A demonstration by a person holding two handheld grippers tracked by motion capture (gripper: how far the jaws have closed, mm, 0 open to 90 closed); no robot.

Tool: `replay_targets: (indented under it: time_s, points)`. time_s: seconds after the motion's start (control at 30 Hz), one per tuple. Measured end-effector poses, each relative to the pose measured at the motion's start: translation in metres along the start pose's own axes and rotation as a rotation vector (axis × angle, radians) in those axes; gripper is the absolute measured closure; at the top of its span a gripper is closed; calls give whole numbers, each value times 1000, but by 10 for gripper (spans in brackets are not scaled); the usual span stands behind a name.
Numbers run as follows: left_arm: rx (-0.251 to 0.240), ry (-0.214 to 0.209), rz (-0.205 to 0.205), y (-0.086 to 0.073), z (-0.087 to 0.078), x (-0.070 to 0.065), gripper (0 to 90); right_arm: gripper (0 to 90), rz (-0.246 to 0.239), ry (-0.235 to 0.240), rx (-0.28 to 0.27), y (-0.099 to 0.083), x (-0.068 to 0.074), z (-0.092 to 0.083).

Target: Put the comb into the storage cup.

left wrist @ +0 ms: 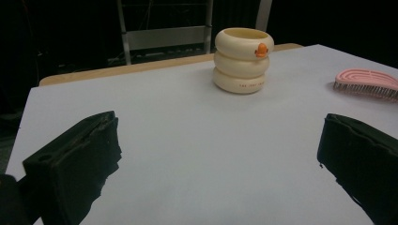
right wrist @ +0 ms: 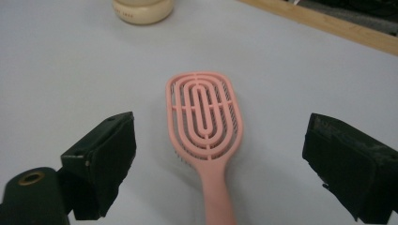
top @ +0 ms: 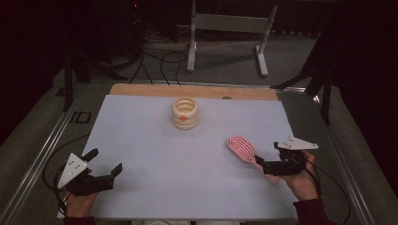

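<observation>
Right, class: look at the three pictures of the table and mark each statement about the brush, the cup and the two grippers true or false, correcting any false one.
1. The pink brush lies bristles down on the white sheet. True.
2. The right gripper is shut on the brush handle. False: its jaws stand open on either side of the handle, not touching it.
3. The cream cup has an orange mark on its side. True.
4. The left gripper holds the cup. False: it is open, with bare sheet between its jaws and the cup standing farther off.
5. The brush rests inside the cup. False: it lies on the sheet, apart from the cup.
</observation>
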State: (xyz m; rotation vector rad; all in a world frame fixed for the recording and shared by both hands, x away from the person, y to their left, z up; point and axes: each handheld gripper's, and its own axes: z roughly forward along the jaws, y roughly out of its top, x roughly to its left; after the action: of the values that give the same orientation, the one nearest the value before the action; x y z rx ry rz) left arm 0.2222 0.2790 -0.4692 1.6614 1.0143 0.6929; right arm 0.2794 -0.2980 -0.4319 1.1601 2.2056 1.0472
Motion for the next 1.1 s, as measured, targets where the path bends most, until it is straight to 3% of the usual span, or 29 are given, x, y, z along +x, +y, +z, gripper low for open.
replay_targets:
  time_s: [0.63, 0.8, 0.83, 1.1]
  points:
    - [6, 1, -4, -1, 1, 0, 2, 97, -94, -7, 190, 16, -4, 31]
    - [8, 1, -6, -1, 1, 0, 2, 97, -99, -6, 201, 17, -5, 34]
    - [9, 1, -6, -1, 1, 0, 2, 97, -107, 7, 255, 15, -6, 44]
    - [10, -1, -7, -2, 2, 1, 2, 98, -123, 26, 345, 12, -7, 58]
